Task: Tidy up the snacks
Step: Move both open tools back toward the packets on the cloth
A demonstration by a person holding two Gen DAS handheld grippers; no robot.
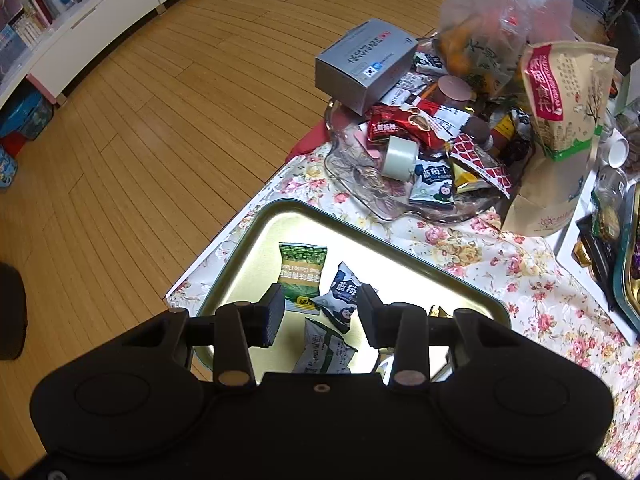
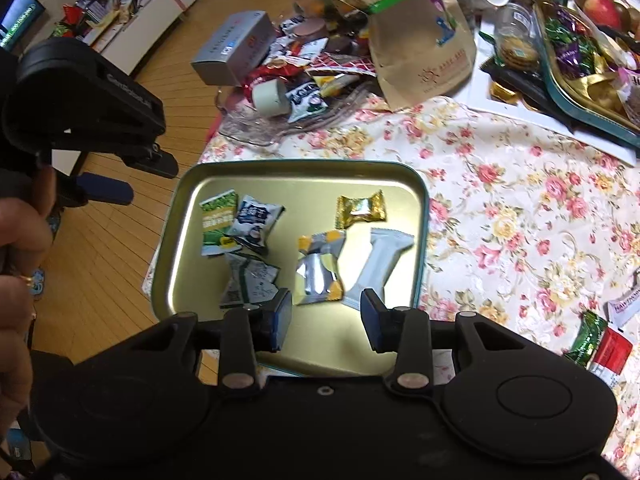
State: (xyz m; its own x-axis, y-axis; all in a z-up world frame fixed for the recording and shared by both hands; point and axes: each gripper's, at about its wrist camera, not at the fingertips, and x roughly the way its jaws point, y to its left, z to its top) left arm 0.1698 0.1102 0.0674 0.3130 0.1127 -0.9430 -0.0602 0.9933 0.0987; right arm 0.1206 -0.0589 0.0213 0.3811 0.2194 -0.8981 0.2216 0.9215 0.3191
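Note:
A gold metal tray (image 2: 400, 176) lies on the flowered tablecloth and holds several snack packets: a green pea packet (image 2: 216, 220), a blue-white packet (image 2: 254, 220), a gold candy (image 2: 360, 208), a yellow-silver packet (image 2: 320, 268) and a grey packet (image 2: 380, 264). My right gripper (image 2: 326, 316) is open and empty above the tray's near edge. My left gripper (image 1: 322, 316) is open and empty above the tray (image 1: 400, 256), over the green packet (image 1: 302, 268) and blue-white packet (image 1: 344, 296).
A glass dish (image 1: 352, 176) heaped with snacks, a tape roll (image 1: 400, 156) and a grey box (image 1: 364, 64) sits behind the tray. A paper bag (image 1: 560, 120) stands to its right. A teal tray of candies (image 2: 580, 64) is far right. Loose packets (image 2: 600, 344) lie near right.

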